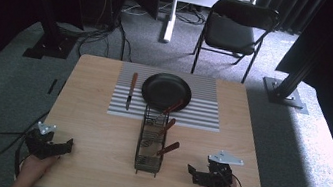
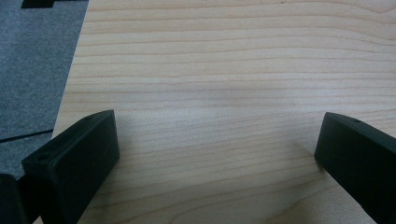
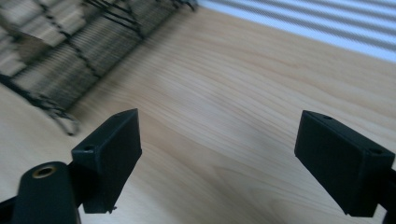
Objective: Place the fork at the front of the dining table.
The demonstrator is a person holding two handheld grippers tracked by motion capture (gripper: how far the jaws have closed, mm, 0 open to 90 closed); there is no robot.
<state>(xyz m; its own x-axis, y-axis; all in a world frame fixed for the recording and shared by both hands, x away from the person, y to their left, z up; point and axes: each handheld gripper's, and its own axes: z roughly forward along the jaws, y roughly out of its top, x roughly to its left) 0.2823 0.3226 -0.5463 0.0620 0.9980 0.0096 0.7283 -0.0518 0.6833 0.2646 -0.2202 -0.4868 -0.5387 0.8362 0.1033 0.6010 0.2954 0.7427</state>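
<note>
A black wire cutlery basket [image 1: 151, 142] stands in the middle of the wooden table [image 1: 98, 128], holding three wooden-handled utensils [image 1: 169, 148]. Behind it a black plate [image 1: 166, 91] rests on a striped placemat [image 1: 202, 109], with a wooden-handled knife [image 1: 131, 90] lying left of the plate. My left gripper [image 1: 66, 145] sits at the near left, open over bare wood [image 2: 217, 140]. At the near right, my right gripper [image 1: 191, 171] is open and holds nothing [image 3: 217, 135], pointing toward the basket [image 3: 70, 60] with the placemat [image 3: 327, 28] beyond.
A black folding chair [image 1: 235, 31] stands on the grey carpet beyond the table's far edge. Dark frame posts and cables sit on the floor at the back left and right. Bare wood lies on both sides of the basket.
</note>
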